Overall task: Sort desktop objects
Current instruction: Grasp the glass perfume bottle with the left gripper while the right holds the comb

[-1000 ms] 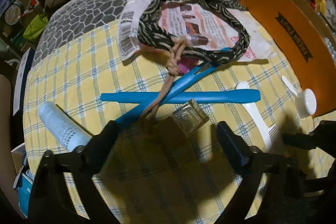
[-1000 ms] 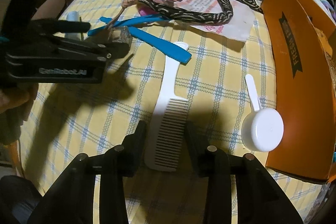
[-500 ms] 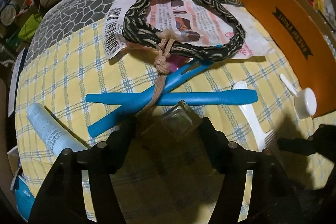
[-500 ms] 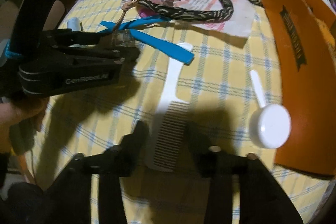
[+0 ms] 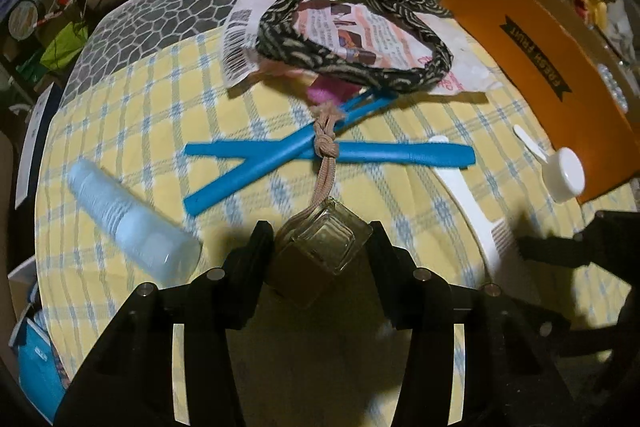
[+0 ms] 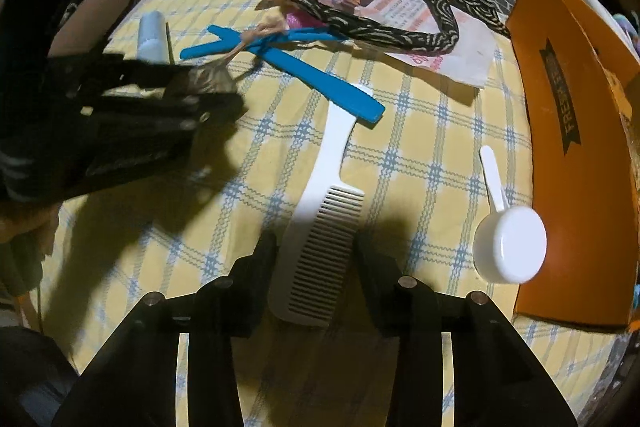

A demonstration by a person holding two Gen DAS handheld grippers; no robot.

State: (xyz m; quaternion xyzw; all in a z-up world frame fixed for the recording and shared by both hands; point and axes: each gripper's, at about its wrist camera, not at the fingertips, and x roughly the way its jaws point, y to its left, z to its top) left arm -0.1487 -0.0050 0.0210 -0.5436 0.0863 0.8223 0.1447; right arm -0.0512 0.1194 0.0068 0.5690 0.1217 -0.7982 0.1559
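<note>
Lettering "FRESH FRUIT" is showing on the orange box [image 5: 536, 63] at two o'clock, while left tongs [image 5: 320, 247] are closing around a glass bottle [image 5: 324, 243] and right tongs [image 6: 316, 259] are closing astride a white comb [image 6: 320, 227].

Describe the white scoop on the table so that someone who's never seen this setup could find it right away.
Start at the big orange box standing along the right edge of the yellow checked tablecloth. At the foot of its near end lies the white scoop. Unlike the long white comb to its left, it has a round cup and a short flat handle.
</note>
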